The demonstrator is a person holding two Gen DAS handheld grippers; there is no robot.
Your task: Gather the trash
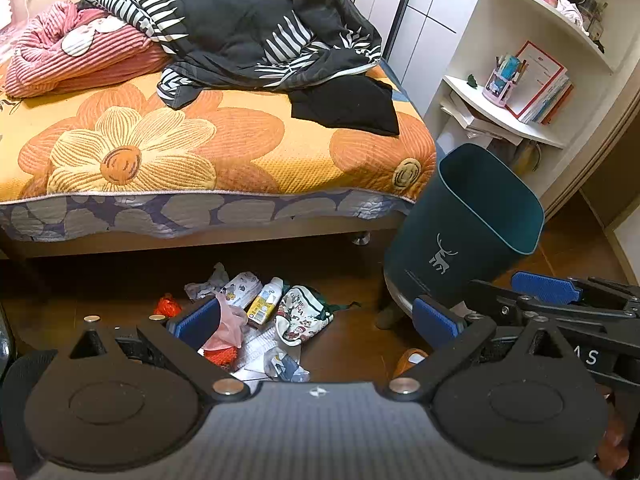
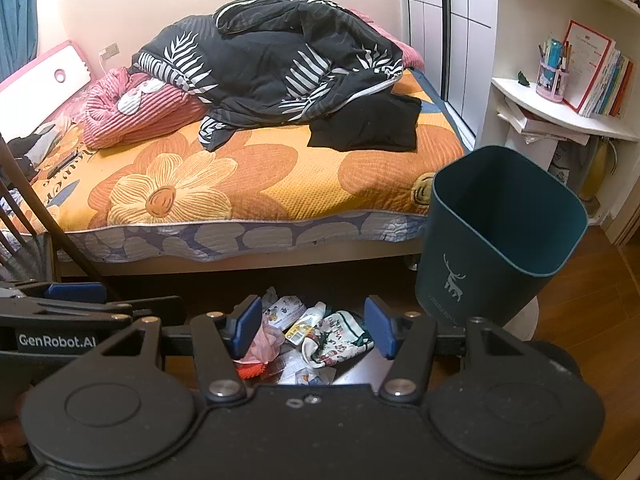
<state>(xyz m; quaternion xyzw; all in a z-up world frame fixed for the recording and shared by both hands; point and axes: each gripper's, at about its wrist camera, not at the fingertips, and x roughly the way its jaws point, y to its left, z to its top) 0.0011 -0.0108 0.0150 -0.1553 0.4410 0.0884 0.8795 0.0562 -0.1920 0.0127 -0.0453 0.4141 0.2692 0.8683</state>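
A pile of trash lies on the wooden floor in front of the bed: a small white and yellow bottle, a printed cloth pouch, pink plastic, orange netting and papers. The pile also shows in the right wrist view. A dark teal bin with a deer logo stands to the right, open at the top, also in the right wrist view. My left gripper is open and empty above the pile. My right gripper is open and empty above it too.
A bed with an orange flower cover, a dark quilt and pink blanket stands behind the trash. White shelves with books stand at the right. The other gripper shows at each view's side. A wooden chair frame is at the left.
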